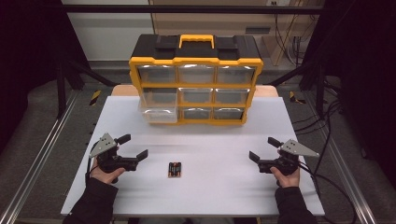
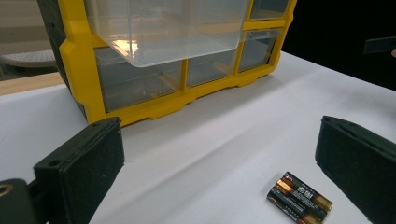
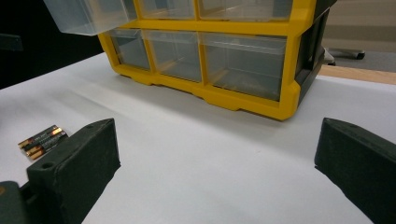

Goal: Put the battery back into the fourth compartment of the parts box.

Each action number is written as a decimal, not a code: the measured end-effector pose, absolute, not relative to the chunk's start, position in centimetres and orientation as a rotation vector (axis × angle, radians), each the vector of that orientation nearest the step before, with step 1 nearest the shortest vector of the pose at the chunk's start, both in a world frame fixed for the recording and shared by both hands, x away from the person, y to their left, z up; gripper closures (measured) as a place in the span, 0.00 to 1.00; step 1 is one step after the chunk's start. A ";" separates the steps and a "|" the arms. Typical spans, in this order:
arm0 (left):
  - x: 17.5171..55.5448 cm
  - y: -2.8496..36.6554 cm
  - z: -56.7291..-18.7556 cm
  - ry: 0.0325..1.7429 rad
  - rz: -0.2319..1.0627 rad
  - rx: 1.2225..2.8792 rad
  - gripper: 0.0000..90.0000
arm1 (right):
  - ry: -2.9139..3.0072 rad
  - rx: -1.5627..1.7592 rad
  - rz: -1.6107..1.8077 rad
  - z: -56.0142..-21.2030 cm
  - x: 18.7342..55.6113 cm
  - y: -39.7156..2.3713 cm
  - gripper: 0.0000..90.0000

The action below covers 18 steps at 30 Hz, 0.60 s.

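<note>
I have both tools resting low on the white table [image 1: 224,196], nearest me; the left gripper [image 1: 133,146] sits at about eight o'clock with its jaws spread wide and nothing between them, and the right gripper [image 1: 264,149] at four o'clock is likewise released and empty, its matte black pads [image 3: 74,163] blocky and faintly grainy. Between them, near six o'clock on the smooth sheet, lies the small pack of batteries [image 1: 174,169], slim black-and-copper cylinders side by side; I judge it is placed centrally so either hand could reach it. Farther out at twelve o'clock stands the yellow-framed organiser [image 1: 196,86] with its black top and handle; its clear plastic drawer [image 1: 159,112] at lower left is pulled forward, presumably ready to receive the pack.
</note>
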State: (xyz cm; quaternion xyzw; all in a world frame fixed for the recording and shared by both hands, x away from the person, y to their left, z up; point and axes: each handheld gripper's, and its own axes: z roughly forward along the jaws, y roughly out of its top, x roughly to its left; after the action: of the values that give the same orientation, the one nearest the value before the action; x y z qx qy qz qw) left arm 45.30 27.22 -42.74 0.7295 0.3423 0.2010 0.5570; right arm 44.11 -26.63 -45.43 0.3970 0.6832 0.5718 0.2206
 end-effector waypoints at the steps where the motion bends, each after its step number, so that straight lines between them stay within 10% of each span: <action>1: 45.3 27.2 -42.7 0.810 0.474 1.721 0.01 | 1.891 1.096 1.583 -45.4 44.1 -26.7 0.00; 18: 45.0 25.5 -42.4 0.804 0.455 1.757 0.01 | 1.897 1.085 1.578 -45.3 43.9 -26.8 0.00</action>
State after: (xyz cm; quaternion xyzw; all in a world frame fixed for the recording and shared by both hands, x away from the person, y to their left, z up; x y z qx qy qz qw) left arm 44.98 25.47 -42.44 0.7411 0.3393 0.1920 0.5466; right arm 43.93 -26.75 -45.34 0.3927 0.6861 0.5710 0.2212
